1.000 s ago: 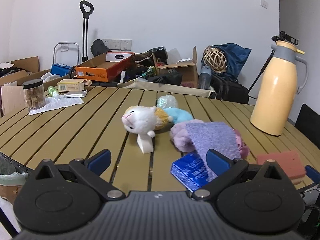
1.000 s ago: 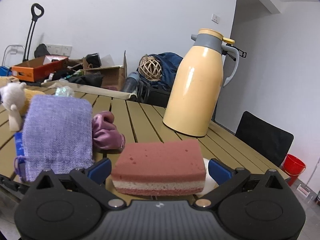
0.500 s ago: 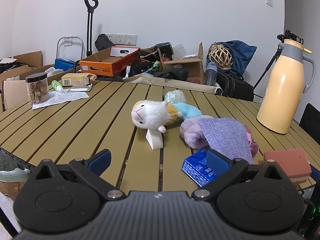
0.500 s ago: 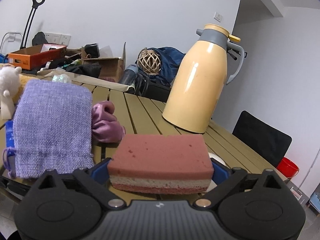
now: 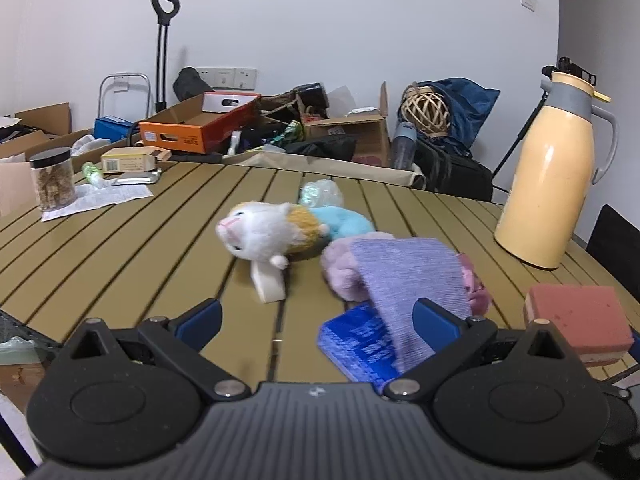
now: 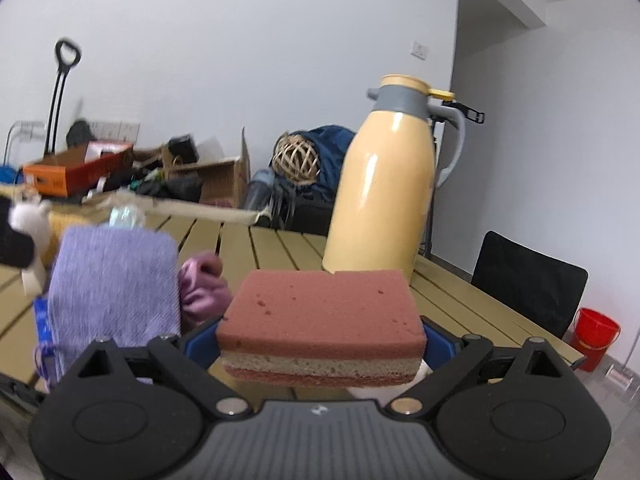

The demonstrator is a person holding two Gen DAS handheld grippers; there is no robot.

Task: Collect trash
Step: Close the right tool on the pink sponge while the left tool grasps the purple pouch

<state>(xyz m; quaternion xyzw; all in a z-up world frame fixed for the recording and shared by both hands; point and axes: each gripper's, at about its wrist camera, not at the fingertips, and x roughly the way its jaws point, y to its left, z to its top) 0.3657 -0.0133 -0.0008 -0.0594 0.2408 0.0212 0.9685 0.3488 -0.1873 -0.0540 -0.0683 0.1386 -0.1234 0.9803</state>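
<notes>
A pink sponge [image 6: 320,320] with a pale middle layer sits between my right gripper's [image 6: 320,344] blue pads, which press on both its ends and hold it just above the slatted table [image 6: 280,244]. In the left wrist view the same sponge [image 5: 576,320] shows at the table's right edge. My left gripper [image 5: 318,317] stands open over the front of the table with nothing between its fingers. Ahead of it lie a blue packet [image 5: 356,344], a purple cloth [image 5: 412,276], a small white block [image 5: 268,284], a white plush toy [image 5: 264,236] and a crumpled clear wrapper [image 5: 320,194].
A tall yellow thermos [image 5: 548,184] stands at the table's right side. A lidded jar [image 5: 52,180] and a paper sheet [image 5: 96,200] sit at far left. Boxes and bags crowd the wall behind. A black chair [image 6: 528,280] and red bucket [image 6: 596,332] are at right.
My right gripper's pads have closed in on the sponge's ends and the sponge now sits higher between them. The left view has shifted slightly; its jaws stay wide.
</notes>
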